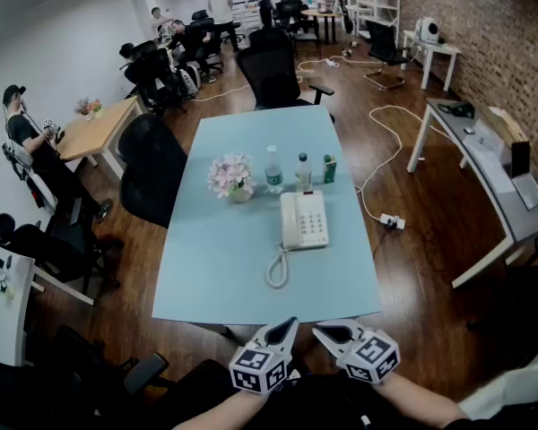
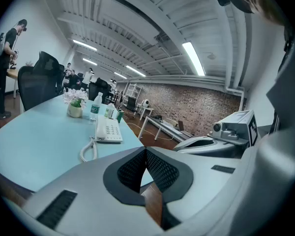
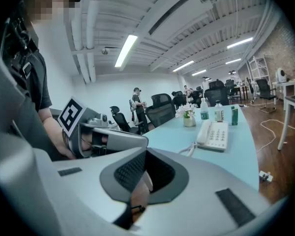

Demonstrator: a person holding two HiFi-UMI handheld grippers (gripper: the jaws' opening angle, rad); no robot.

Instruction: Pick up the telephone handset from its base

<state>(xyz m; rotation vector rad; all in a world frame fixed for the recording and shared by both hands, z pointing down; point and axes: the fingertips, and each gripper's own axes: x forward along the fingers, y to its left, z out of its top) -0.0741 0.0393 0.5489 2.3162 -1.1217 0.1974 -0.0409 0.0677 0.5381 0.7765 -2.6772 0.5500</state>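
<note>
Dark wood floor (image 1: 421,276) runs through an open office with a brick wall (image 1: 511,52) on the right, and a pale blue table (image 1: 206,267) stands in the middle. Near the table's centre, somewhat toward its right edge, sits a cream telephone (image 1: 309,222). Its handset (image 1: 290,219) lies in the cradle along the left side of the base. The coiled cord (image 1: 276,270) loops from the phone toward the near edge.

Behind the phone, toward the far edge, stand a pot of pale flowers (image 1: 232,176), two clear bottles (image 1: 273,170) and a green can (image 1: 329,168) in a loose row.

Both claws hover off the table's near edge, well apart from the phone and pointing toward it. The left claw (image 1: 291,323) has its pads pressed together with nothing between them. The right claw (image 1: 317,330), just beside it, is likewise closed tip to tip and carries nothing. Black office chairs (image 1: 152,173) stand along the table's left edge and past its far edge.
</note>
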